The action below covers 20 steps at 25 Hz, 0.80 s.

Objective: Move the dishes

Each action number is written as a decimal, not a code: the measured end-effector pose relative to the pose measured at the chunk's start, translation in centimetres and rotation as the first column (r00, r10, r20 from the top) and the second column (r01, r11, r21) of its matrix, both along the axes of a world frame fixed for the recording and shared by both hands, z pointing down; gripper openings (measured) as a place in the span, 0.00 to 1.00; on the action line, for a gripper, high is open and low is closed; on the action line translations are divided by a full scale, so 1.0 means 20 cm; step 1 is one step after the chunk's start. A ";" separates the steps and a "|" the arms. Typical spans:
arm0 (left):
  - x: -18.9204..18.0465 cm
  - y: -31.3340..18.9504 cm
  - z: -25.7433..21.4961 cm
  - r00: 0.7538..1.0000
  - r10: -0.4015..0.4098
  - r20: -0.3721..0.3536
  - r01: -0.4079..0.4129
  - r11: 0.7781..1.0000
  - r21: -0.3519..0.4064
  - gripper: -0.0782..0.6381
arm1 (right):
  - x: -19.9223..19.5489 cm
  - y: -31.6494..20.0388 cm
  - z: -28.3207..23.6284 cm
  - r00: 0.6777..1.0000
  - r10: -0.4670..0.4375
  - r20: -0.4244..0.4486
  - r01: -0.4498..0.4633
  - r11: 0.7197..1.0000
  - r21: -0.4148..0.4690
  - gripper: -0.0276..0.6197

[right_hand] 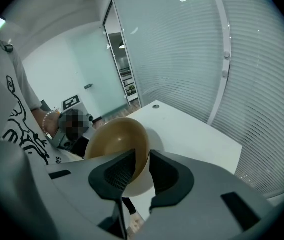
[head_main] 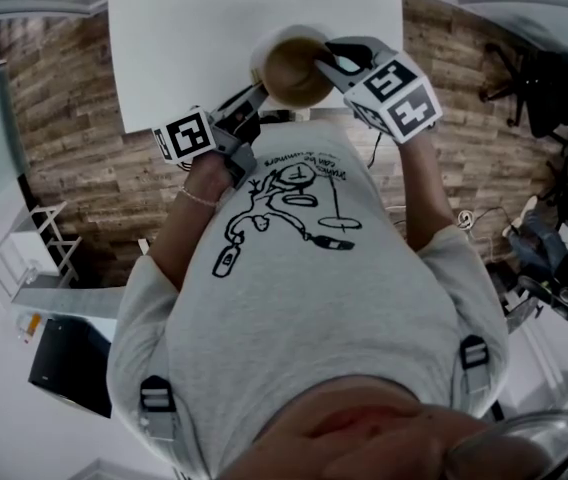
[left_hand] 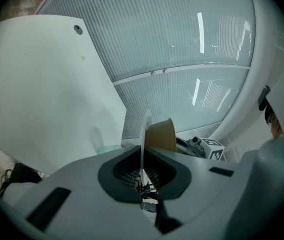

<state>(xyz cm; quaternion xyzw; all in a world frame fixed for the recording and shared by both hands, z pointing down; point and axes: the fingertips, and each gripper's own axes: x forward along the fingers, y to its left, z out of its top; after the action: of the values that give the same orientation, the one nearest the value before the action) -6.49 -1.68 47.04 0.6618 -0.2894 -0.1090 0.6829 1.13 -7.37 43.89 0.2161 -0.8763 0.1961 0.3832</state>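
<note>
A bowl (head_main: 294, 70), brown inside and white outside, is held above the near edge of the white table (head_main: 204, 28). My right gripper (head_main: 326, 65) is shut on its rim; in the right gripper view the jaws pinch the bowl's wall (right_hand: 119, 144). A thin white plate (left_hand: 144, 134) stands edge-on in my left gripper (left_hand: 143, 176), which is shut on it. The bowl (left_hand: 162, 136) shows right behind the plate. In the head view my left gripper (head_main: 256, 93) reaches the bowl's left side, where the plate's white rim (head_main: 261, 56) shows.
The white table (right_hand: 192, 134) runs away toward a glass wall with blinds (left_hand: 182, 44). Wood-plank floor (head_main: 74, 138) surrounds it. Dark office chairs (head_main: 544, 88) stand at the right, a white rack (head_main: 24, 258) at the left. The person's torso (head_main: 304, 298) fills the foreground.
</note>
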 end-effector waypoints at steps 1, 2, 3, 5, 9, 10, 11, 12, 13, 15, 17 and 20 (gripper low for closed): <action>0.00 0.00 0.00 1.000 0.003 0.001 -0.003 1.000 0.001 0.12 | 0.00 0.00 0.01 1.000 0.000 -0.011 0.000 1.000 0.000 0.19; 0.00 0.00 0.01 1.000 0.005 0.003 -0.005 1.000 0.001 0.12 | 0.00 0.00 0.01 1.000 0.002 -0.019 -0.002 1.000 0.001 0.17; 0.00 0.01 0.01 1.000 0.007 0.003 -0.007 1.000 0.000 0.12 | 0.00 0.00 0.01 1.000 0.005 -0.022 -0.005 1.000 0.004 0.16; 0.02 0.03 0.01 1.000 0.009 0.004 -0.009 1.000 -0.001 0.12 | 0.03 0.00 0.01 1.000 0.018 -0.023 -0.017 1.000 0.012 0.13; 0.04 0.04 0.01 1.000 0.016 0.014 -0.016 0.999 0.031 0.12 | 0.06 0.01 0.01 0.999 0.038 -0.015 -0.038 0.999 0.016 0.12; 0.04 0.04 0.01 1.000 0.011 0.010 -0.011 1.000 0.023 0.12 | 0.05 0.01 0.01 0.999 0.039 -0.009 -0.038 0.999 0.016 0.11; 0.04 0.05 0.01 1.000 0.004 0.005 -0.004 1.000 0.011 0.12 | 0.05 0.01 0.00 0.999 0.038 -0.004 -0.038 0.999 0.015 0.11; 0.04 0.05 0.01 1.000 -0.001 0.001 0.001 1.000 0.005 0.12 | 0.05 0.01 0.00 0.999 0.038 0.001 -0.038 0.999 0.014 0.11; 0.03 0.05 0.01 1.000 -0.005 0.000 0.005 1.000 0.002 0.12 | 0.05 0.02 -0.01 0.999 0.038 0.006 -0.038 0.999 0.011 0.11; 0.03 0.06 0.01 1.000 -0.014 0.002 0.014 1.000 -0.010 0.12 | 0.06 0.02 -0.02 0.999 0.045 0.020 -0.045 0.999 0.005 0.11; 0.02 0.06 0.01 1.000 -0.023 0.001 0.023 1.000 -0.012 0.12 | 0.07 0.02 -0.03 0.998 0.059 0.036 -0.059 0.998 0.005 0.11; 0.00 0.07 0.02 0.999 -0.032 0.010 0.032 0.999 -0.003 0.12 | 0.09 0.02 -0.02 0.995 0.080 0.053 -0.080 0.997 0.005 0.11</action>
<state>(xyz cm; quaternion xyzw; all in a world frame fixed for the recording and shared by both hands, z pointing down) -6.56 -0.32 47.49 0.6565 -0.3037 -0.1160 0.6807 2.86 -6.96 43.43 0.2472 -0.8775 0.2135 0.3512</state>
